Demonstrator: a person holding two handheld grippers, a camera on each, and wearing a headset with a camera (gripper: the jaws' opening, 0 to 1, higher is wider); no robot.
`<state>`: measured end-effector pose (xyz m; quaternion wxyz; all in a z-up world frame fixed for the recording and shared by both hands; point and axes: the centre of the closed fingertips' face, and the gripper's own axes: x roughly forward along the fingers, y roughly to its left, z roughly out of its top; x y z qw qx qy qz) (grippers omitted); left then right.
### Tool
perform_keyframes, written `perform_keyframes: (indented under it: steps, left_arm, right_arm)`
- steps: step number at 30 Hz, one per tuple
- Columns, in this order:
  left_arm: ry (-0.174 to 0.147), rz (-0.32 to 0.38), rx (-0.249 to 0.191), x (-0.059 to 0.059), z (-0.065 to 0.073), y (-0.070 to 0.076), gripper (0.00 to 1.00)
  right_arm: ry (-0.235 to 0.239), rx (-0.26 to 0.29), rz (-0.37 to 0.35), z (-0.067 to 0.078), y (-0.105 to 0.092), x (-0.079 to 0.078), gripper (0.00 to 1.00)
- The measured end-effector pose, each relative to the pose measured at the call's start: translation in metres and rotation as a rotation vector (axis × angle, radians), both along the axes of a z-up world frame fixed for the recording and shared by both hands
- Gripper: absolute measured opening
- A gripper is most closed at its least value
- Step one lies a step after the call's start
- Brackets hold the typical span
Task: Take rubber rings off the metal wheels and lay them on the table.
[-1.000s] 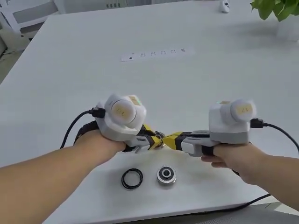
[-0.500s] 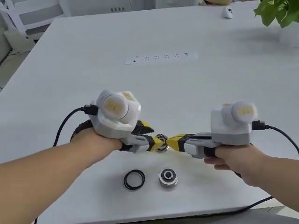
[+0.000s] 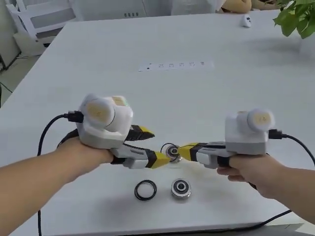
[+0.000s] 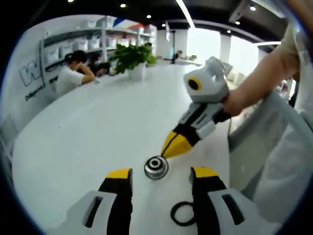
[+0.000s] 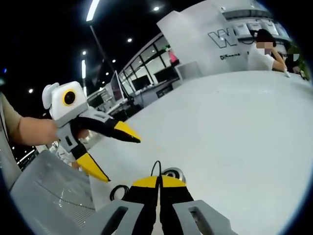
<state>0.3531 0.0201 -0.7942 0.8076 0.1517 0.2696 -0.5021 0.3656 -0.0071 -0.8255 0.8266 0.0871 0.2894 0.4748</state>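
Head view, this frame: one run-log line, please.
left gripper: open, beside metal wheel | right gripper: shut on rubber ring at that wheel | table: loose ring beside second wheel

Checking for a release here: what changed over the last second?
The left gripper opened and drew back leftward, letting go of the wheel. The right gripper stayed shut on that wheel's rim. The loose ring and second wheel on the table lie as before.
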Motion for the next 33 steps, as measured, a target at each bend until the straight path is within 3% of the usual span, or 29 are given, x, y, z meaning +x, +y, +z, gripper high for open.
perform_keyframes:
  steps: [10,18,26,33]
  left_arm:
    - [-0.008,-0.01,-0.03,-0.017,0.015,0.011,0.59]
    - [-0.009,-0.004,-0.027,-0.03,0.018,0.023,0.68]
    - [-0.006,0.0,-0.037,-0.043,0.021,0.032,0.71]
    - [-0.008,0.006,-0.03,-0.051,0.021,0.042,0.73]
  right_arm:
    - [-0.007,0.02,0.018,0.015,0.008,-0.009,0.0]
    - [-0.001,0.03,0.044,0.02,0.014,-0.016,0.0]
    - [0.018,0.034,0.076,0.019,0.019,-0.024,0.0]
    - [0.066,0.026,0.151,0.014,0.033,-0.039,0.0]
